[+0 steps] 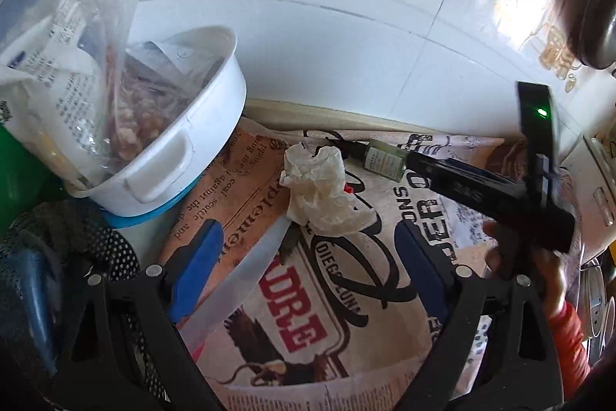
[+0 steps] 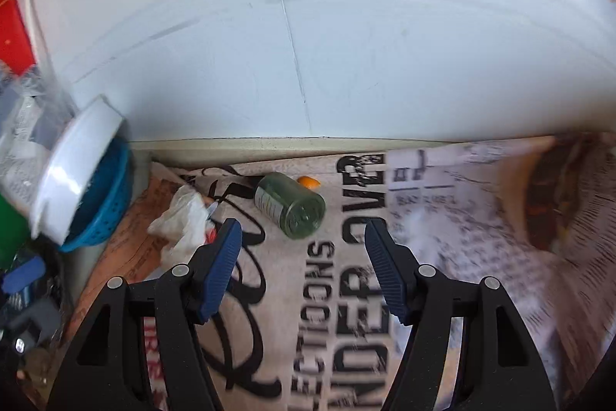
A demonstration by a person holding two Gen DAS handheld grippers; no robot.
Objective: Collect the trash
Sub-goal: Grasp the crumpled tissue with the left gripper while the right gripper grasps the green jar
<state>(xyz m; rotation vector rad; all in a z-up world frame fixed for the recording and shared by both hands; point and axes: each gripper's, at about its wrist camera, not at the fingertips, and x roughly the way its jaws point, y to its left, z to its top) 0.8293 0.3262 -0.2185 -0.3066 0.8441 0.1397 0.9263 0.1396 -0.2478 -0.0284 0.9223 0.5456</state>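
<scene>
Small green bottle [image 2: 289, 205] lies toppled, base toward right gripper [image 2: 303, 243]; both claws released, empty.

You get bright daylight in both views. In the left wrist view, sun glare burns white on the wall [image 1: 512, 6] at the upper right. The clear bag [image 1: 77, 37] at the left is smeared and shiny. In the right wrist view, a bright patch glows at the top right, and the printed cloth [image 2: 481, 218] on the right is blurry — you cannot read it there. Both pictures bend at the edges, and the corners go black — like looking through a round hole.
</scene>
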